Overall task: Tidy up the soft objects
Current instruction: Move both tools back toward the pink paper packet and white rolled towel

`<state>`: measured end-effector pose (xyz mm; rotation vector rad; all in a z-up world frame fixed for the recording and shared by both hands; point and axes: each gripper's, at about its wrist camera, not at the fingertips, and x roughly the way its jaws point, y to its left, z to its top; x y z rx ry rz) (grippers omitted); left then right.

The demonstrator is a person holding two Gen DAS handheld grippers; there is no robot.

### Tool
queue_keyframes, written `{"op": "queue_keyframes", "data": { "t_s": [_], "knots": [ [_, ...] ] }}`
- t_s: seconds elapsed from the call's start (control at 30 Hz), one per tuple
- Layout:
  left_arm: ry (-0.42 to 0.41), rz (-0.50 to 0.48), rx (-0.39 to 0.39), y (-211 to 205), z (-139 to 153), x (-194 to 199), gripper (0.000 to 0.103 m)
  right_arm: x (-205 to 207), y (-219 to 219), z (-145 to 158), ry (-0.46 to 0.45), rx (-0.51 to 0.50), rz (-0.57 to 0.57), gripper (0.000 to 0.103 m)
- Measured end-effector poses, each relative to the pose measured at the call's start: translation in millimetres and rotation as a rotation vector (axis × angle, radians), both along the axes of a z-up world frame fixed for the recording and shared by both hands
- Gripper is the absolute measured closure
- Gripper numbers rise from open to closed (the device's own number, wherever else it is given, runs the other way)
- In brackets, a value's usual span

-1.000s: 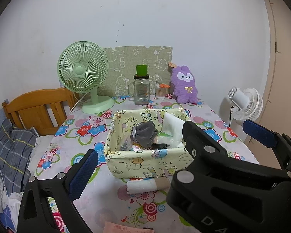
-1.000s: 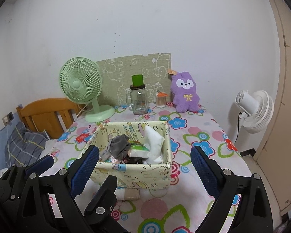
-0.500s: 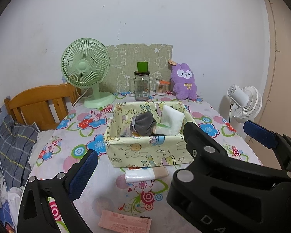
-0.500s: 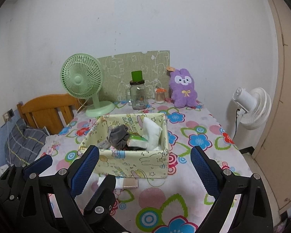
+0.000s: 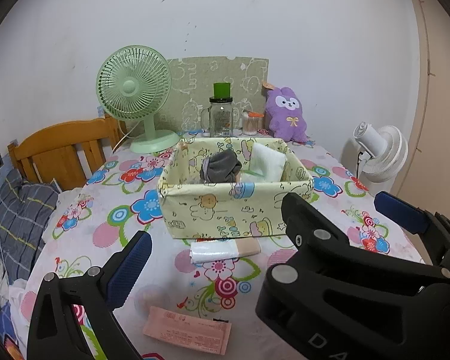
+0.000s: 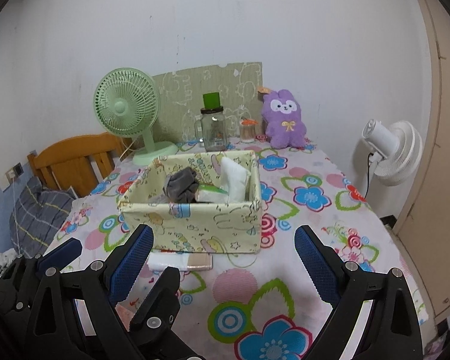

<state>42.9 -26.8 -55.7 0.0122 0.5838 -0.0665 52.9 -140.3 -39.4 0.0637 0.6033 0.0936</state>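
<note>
A pale yellow fabric basket (image 5: pixel 225 210) (image 6: pixel 195 225) stands mid-table. In it lie a grey rolled sock (image 5: pixel 220 166) (image 6: pixel 180 184) and a white folded cloth (image 5: pixel 268 163) (image 6: pixel 234 177). A white packet (image 5: pixel 225 247) (image 6: pixel 180 261) lies on the table just in front of the basket. A purple plush bunny (image 5: pixel 286 115) (image 6: pixel 283 120) sits at the back. My left gripper (image 5: pixel 264 231) is open and empty, short of the basket. My right gripper (image 6: pixel 223 256) is open and empty, also near the table's front.
A green desk fan (image 5: pixel 135 96), a glass jar with green lid (image 5: pixel 221 117) and a swab pot (image 5: pixel 250 123) stand at the back. A pink slip (image 5: pixel 186 334) lies near the front edge. A white fan (image 6: pixel 393 153) stands off to the right, a wooden chair (image 5: pixel 63 150) to the left.
Both grippers have drawn back and lower from the basket, so it looks farther and more side-on. The pink slip has come into the left view. Both stay open.
</note>
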Motion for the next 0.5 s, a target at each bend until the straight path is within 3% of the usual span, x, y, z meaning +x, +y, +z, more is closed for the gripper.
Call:
{"op": "queue_keyframes", "data": {
  "t_s": [0.5],
  "knots": [
    [0.048, 0.046, -0.007, 9.1, -38.2, -2.0, 0.000, -1.9, 6.4, -40.2, 0.051, 0.013, 0.026, 0.006]
  ]
}}
